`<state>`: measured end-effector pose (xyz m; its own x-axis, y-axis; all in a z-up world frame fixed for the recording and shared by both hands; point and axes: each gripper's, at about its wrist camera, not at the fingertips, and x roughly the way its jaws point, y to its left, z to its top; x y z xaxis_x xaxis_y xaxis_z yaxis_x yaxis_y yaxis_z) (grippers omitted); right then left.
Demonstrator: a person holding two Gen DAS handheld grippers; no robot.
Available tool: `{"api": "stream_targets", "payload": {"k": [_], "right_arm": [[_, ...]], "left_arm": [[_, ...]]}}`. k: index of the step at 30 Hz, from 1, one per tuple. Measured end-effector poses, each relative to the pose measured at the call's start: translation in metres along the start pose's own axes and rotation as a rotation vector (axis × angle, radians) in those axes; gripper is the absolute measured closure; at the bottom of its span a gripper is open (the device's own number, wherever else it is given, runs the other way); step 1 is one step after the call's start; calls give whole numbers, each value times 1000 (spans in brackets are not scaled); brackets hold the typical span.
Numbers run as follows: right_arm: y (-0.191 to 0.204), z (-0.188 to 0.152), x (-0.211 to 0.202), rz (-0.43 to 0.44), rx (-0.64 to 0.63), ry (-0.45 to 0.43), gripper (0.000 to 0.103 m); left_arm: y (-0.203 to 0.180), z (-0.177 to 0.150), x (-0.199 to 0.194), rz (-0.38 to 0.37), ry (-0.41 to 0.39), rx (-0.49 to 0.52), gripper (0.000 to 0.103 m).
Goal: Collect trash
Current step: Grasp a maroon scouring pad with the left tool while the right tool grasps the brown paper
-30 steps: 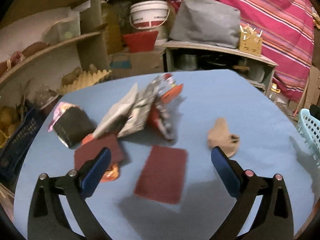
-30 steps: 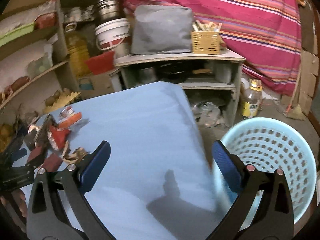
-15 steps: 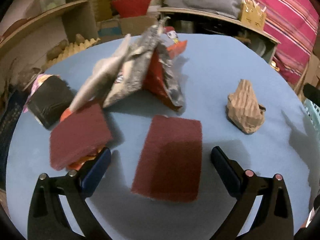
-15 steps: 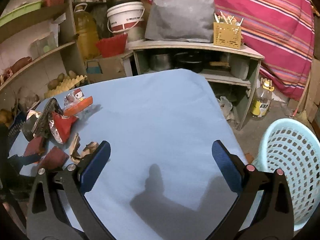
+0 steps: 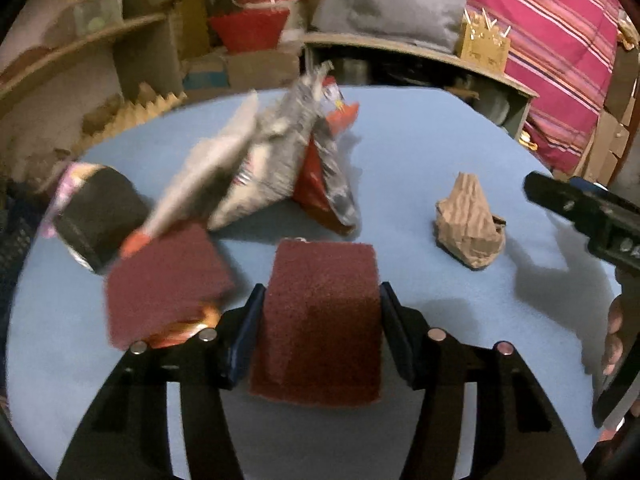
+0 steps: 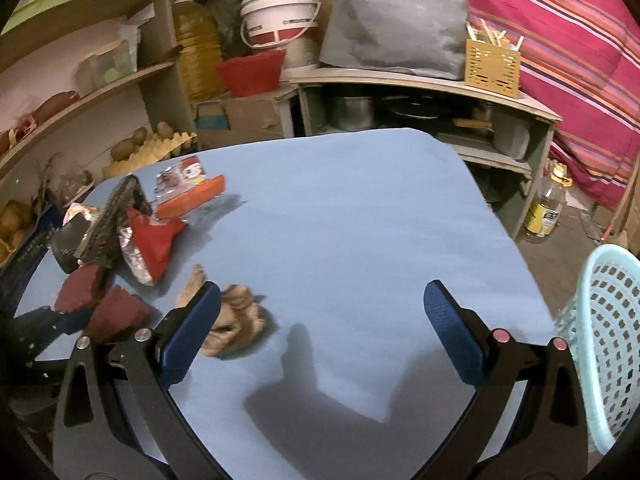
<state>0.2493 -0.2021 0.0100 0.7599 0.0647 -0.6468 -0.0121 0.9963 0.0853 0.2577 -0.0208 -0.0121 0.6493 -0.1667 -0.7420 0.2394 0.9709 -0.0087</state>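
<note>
1. A blue table stands in a cluttered storeroom with shelves and a striped pink cloth behind.
2. The left gripper has just been closing; its jaws now pinch a dark red scouring pad by its two sides.
3. A second red pad, crumpled snack wrappers and a scrap of brown cardboard lie on the table nearby.
4. The right gripper hangs spread wide, holding nothing, the cardboard just beside its left finger.
5. A pale blue basket stands off the table's right edge.
</note>
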Motion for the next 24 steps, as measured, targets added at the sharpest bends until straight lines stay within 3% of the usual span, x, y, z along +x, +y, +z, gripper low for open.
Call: {"api": "stream_targets", "payload": {"k": [6, 11, 15, 19, 24], "right_arm": [[31, -2, 7, 23, -48, 16, 4], [55, -5, 21, 1, -99, 61, 4], [61, -7, 35, -21, -102, 116, 5], [65, -10, 46, -7, -115, 160, 37], [60, -10, 43, 63, -112, 166, 49]], "left_arm": [[26, -1, -38, 94, -127, -24, 47], [62, 0, -42, 184, -153, -106, 47], [78, 0, -41, 209, -152, -142, 47], [82, 0, -40, 234, -148, -147, 47], [79, 0, -39, 230, -147, -163, 47]]}}
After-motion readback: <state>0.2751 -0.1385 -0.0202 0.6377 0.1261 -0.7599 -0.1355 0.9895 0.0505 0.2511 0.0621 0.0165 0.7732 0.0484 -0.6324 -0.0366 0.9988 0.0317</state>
